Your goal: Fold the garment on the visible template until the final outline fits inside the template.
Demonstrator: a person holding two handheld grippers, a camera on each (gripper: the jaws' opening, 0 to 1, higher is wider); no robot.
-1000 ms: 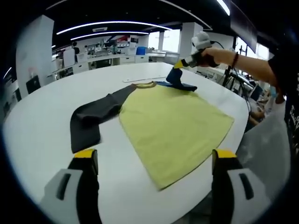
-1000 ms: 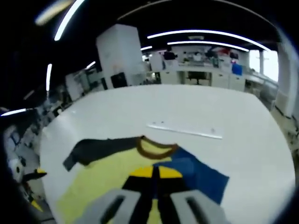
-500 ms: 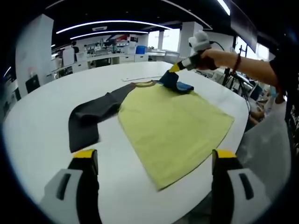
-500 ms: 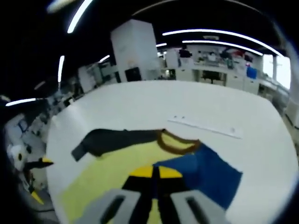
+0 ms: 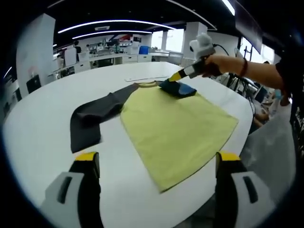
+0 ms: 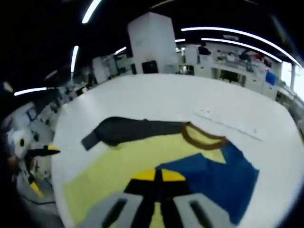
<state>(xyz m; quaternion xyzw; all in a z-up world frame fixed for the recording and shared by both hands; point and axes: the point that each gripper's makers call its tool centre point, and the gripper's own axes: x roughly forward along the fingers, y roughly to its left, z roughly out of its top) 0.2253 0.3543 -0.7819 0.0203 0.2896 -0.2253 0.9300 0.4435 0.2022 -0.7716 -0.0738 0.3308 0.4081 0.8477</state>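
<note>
Left gripper view, foreground: the left gripper [image 5: 154,164] is hovering low over the white table [image 5: 42,128], its yellow-tipped jaws standing wide apart and holding nothing. Just beyond them the garment [image 5: 175,126] is lying flat — a yellow-green body with a dark grey sleeve [image 5: 90,121] stretching off to one side, its end bent back. Farther off, the right gripper [image 5: 176,76] is pinching the blue sleeve [image 5: 176,88] and carrying it in over the yellow body near the brown collar [image 5: 147,85]; a person's hand [image 5: 211,64] is gripping its handle.

Right gripper view: the jaws of the right gripper [image 6: 155,175] are pressing together on the edge of the blue sleeve [image 6: 213,175], which is lying across the shoulder beside the collar [image 6: 202,138]. Beyond it, a thin pale strip [image 6: 228,124] is resting on the table; no template outline can be made out.

Progress, as judged: the fold is at an early stage — one sleeve is coming inward; the grey sleeve and the body folds are probably still to be done. Office desks are standing in the far background.
</note>
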